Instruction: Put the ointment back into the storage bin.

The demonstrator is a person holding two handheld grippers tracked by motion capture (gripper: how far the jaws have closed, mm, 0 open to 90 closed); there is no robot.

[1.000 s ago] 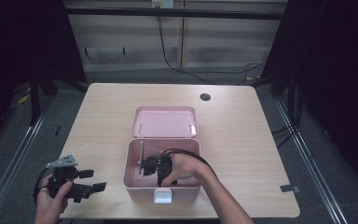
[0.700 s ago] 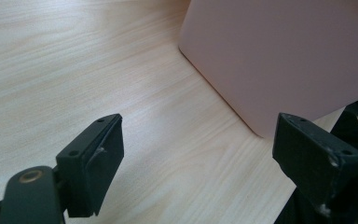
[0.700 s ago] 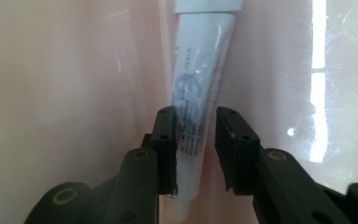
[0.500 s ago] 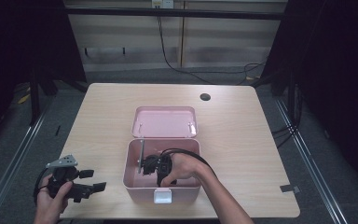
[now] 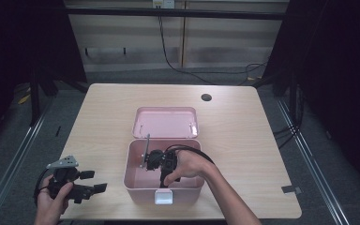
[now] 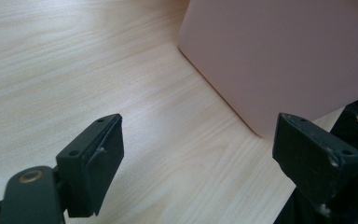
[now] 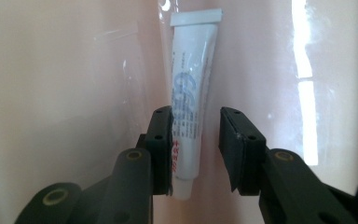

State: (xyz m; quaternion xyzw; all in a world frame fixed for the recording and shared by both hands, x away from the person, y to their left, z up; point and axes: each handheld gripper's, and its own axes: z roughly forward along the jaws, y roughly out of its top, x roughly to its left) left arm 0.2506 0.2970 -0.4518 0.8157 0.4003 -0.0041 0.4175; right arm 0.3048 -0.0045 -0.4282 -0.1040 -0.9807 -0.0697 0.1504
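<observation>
Down on the pink box (image 7: 51, 93) floor, your right gripper (image 7: 196, 144) has just been opening, its jaws part-spread around the toothpaste tube (image 7: 191, 98), so lifting crookedly could snag and drag it.

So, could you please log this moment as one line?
right gripper: jaws just opening, white toothpaste tube between | open pink plastic box | left gripper: open, idle

Both grippers black. Left gripper (image 5: 93, 182) carries a grey three-cornered plate (image 5: 63, 163) at its 12 o'clock; black cable loops off its 9 o'clock side. Right gripper (image 7: 196, 151): flat rectangular pads, small screws in each, brass-coloured pivot pins lower down. Forearms bare, no sleeves visible.
</observation>
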